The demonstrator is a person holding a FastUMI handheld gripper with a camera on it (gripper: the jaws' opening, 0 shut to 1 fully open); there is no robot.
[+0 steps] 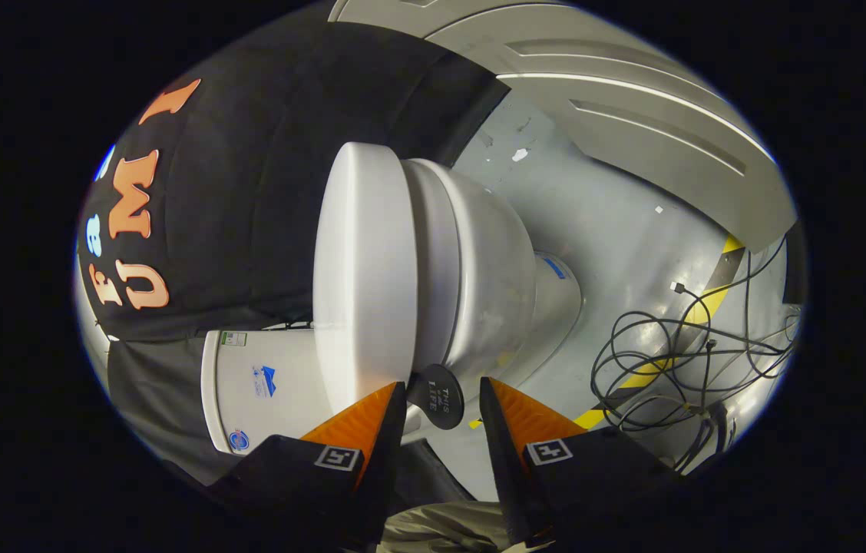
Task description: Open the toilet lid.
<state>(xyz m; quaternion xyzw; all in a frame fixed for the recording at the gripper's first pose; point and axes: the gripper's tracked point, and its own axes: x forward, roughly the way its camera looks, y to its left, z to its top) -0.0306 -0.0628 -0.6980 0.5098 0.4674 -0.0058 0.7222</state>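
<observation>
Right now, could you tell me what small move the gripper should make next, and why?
Probably ease forward: the gripper has open fingers, and the dark round tab at the closed toilet lid's edge sits between their tips, ungripped.

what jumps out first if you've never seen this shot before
The white toilet, seen rotated on its side, sits just ahead of the gripper, its closed lid facing the black booth wall. The fingers stand open with a small dark round tag between their tips, at the lid's near edge. Beyond the toilet, a tangle of black cables sprawls over the grey floor across a yellow-and-black stripe.
</observation>
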